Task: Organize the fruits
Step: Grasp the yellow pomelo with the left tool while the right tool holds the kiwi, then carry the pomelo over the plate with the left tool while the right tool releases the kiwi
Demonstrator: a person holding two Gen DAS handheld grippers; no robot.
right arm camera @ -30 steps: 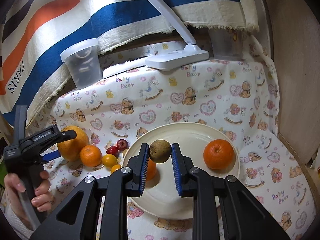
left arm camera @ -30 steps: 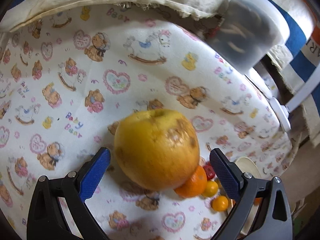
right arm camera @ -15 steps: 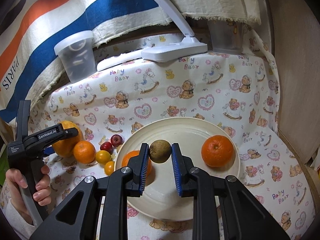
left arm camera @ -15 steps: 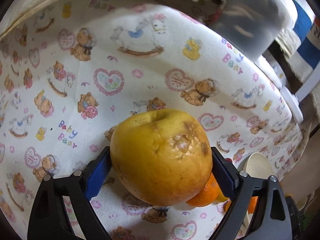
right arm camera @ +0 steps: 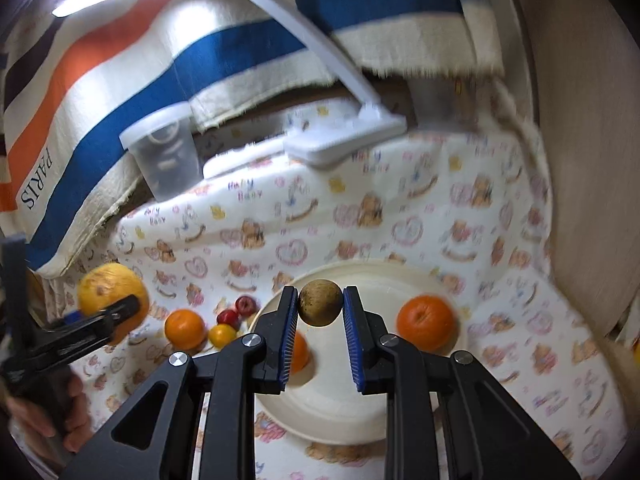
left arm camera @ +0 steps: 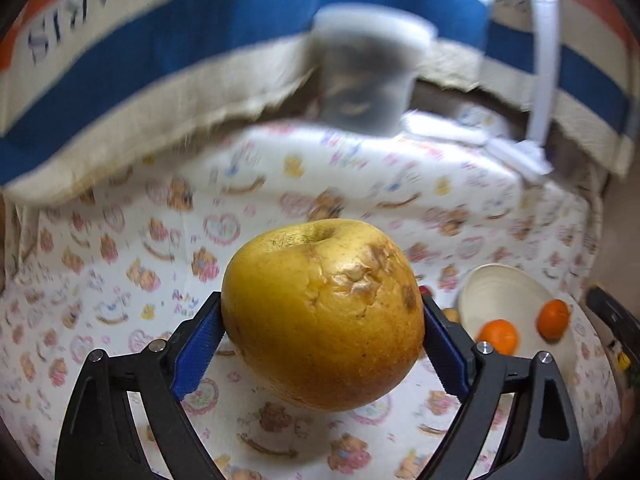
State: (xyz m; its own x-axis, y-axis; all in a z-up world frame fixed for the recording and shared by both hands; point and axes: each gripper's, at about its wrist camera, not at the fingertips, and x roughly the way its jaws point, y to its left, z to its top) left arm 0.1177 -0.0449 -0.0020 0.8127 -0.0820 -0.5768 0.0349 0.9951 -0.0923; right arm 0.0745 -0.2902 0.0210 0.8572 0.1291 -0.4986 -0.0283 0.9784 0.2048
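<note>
The large yellow fruit (left arm camera: 322, 314) sat clamped between the blue pads of the left gripper (left arm camera: 322, 332), raised clear of the bear-print cloth (left arm camera: 120, 280); the right wrist view showed it at the far left (right arm camera: 108, 296). The right gripper (right arm camera: 319, 320) was closed on a small brown fruit (right arm camera: 320, 307), held above the cream plate (right arm camera: 332, 412). Two oranges (right arm camera: 426, 322) lay on that plate. On the cloth left of the plate lay another orange (right arm camera: 185, 329), a small yellow fruit (right arm camera: 222, 335) and two small red fruits (right arm camera: 238, 309). A lidded plastic tub (right arm camera: 166, 151) and a white lamp base (right arm camera: 344, 140) stood at the back
</note>
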